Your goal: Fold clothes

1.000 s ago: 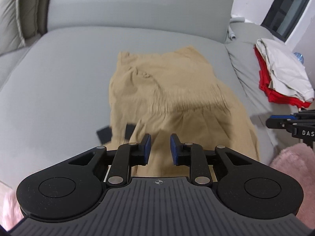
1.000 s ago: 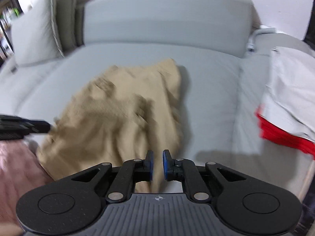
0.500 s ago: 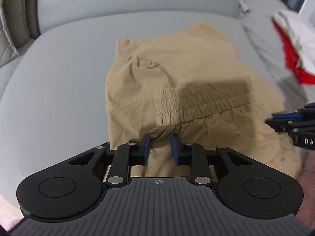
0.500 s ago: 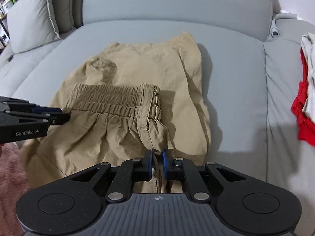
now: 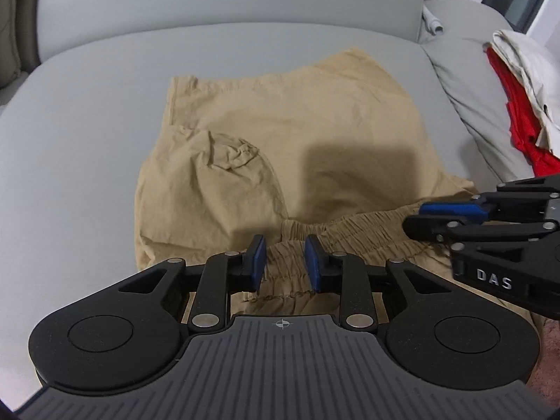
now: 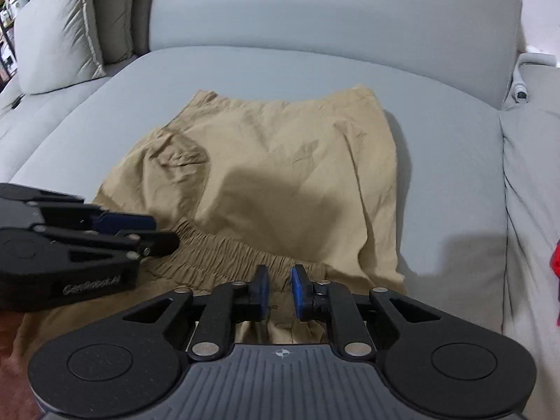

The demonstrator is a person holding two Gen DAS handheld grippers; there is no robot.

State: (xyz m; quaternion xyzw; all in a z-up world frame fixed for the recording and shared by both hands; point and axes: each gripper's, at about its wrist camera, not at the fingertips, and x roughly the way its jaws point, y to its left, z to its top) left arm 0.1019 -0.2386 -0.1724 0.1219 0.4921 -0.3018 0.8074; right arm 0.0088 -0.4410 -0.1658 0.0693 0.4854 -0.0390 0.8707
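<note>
Tan shorts [image 5: 287, 133] lie on the grey sofa seat [image 5: 87, 112], with the elastic waistband [image 5: 367, 234] folded over near me. They also show in the right wrist view [image 6: 280, 161]. My left gripper [image 5: 285, 262] is open, its pads either side of the waistband's left end. My right gripper [image 6: 280, 288] is open just above the waistband's right end [image 6: 224, 255]. Each gripper shows from the side in the other's view: the right gripper [image 5: 451, 218] and the left gripper [image 6: 154, 232].
The sofa backrest [image 6: 315, 17] rises behind the shorts. Grey cushions [image 6: 59, 31] stand at the far left. A pile of white and red clothes [image 5: 521, 84] lies on the seat to the right. A pink fabric edge [image 5: 549, 357] shows near me.
Both grippers have opened and let go of the waistband, which now lies folded over the shorts. Both have moved down close to the cloth.
</note>
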